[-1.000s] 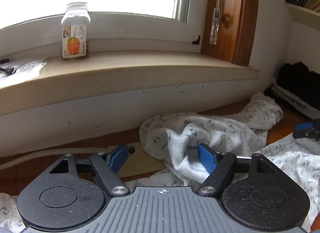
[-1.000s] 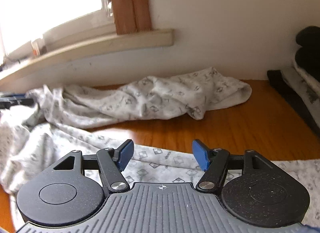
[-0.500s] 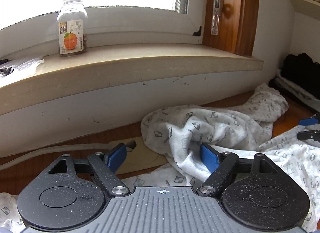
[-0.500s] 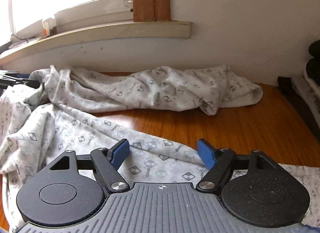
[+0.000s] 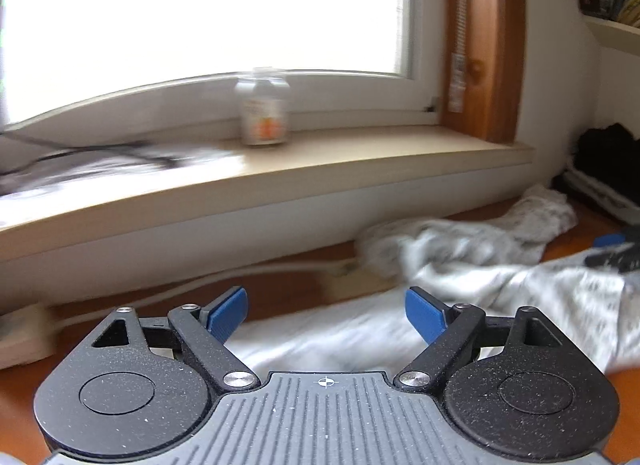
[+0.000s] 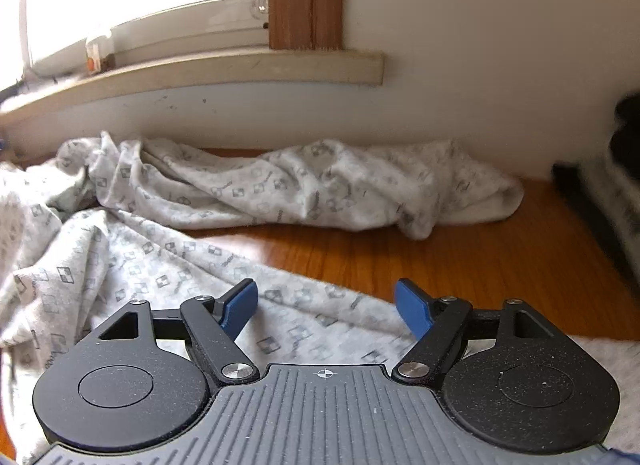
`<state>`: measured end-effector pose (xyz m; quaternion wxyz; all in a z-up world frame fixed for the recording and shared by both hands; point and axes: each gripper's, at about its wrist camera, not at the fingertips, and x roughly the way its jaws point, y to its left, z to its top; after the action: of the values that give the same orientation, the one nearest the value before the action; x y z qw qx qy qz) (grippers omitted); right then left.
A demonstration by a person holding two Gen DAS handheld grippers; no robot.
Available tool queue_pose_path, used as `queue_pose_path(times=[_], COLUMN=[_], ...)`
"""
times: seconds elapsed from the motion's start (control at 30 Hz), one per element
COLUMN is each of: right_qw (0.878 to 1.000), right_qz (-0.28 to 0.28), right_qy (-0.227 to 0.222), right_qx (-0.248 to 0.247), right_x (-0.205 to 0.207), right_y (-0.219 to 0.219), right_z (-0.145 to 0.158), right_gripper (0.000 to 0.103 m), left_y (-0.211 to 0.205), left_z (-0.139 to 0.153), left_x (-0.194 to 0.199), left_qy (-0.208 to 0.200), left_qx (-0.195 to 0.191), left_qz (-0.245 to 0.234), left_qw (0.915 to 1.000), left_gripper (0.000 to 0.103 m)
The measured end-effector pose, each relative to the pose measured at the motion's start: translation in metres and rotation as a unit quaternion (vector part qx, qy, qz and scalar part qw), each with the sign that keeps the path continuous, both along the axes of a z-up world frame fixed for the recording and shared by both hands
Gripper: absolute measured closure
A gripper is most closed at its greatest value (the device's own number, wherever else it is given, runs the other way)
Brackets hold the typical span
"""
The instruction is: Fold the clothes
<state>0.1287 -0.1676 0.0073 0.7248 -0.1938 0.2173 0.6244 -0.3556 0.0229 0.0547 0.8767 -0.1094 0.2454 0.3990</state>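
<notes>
Left gripper (image 5: pixel 326 307): blue-padded jaws opening, nothing pinched between the pads. Below and ahead of them lies a blurred stretch of the white patterned cotton garment (image 5: pixel 500 285), spread on the orange-brown wooden counter (image 5: pixel 288 297). The whole left view is smeared.

Right gripper (image 6: pixel 326 305): jaws parted wide, pads pressing on nothing. They hover over a flat fold of the same garment (image 6: pixel 160 265), which runs under the gap between the pads. This gripper also shows as a dark shape with a blue tip at the right edge of the left view (image 5: pixel 616 251), over the cloth.

Garment layout, right view: one long rumpled roll lies along the foot of the white wall, its right end finishing in a rounded hem on bare counter (image 6: pixel 460 265). A second, flatter part spreads from the left edge toward the camera. A bare strip of wood separates the two at the middle.

Surroundings: beige stone windowsill (image 5: pixel 360 161) above the counter, with a clear glass jar with an orange-printed label (image 5: pixel 264 109) standing upright on it. White cable (image 5: pixel 180 291) runs along the wall base. Dark folded clothes (image 5: pixel 608 161) stacked at far right.
</notes>
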Motion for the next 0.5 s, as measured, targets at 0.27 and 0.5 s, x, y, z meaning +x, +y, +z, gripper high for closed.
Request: queue_pose_path(times=[0.27, 0.5], right_qw=[0.992, 0.965], right_qz=[0.113, 0.261], right_qy=[-0.030, 0.009], right_qx=[0.046, 0.029], right_x=[-0.100, -0.233], right_y=[0.031, 0.108], right_z=[0.058, 0.069], right_gripper=[0.028, 0.029], left_y=[-0.015, -0.036], left_z=[-0.015, -0.025], left_x=[-0.100, -0.129], left_qy=[-0.018, -0.033], left_qx=[-0.041, -0.054], left_qz=[0.088, 0.072], left_qw=[0.9951, 0.9954], left_gripper=[0.012, 0.012])
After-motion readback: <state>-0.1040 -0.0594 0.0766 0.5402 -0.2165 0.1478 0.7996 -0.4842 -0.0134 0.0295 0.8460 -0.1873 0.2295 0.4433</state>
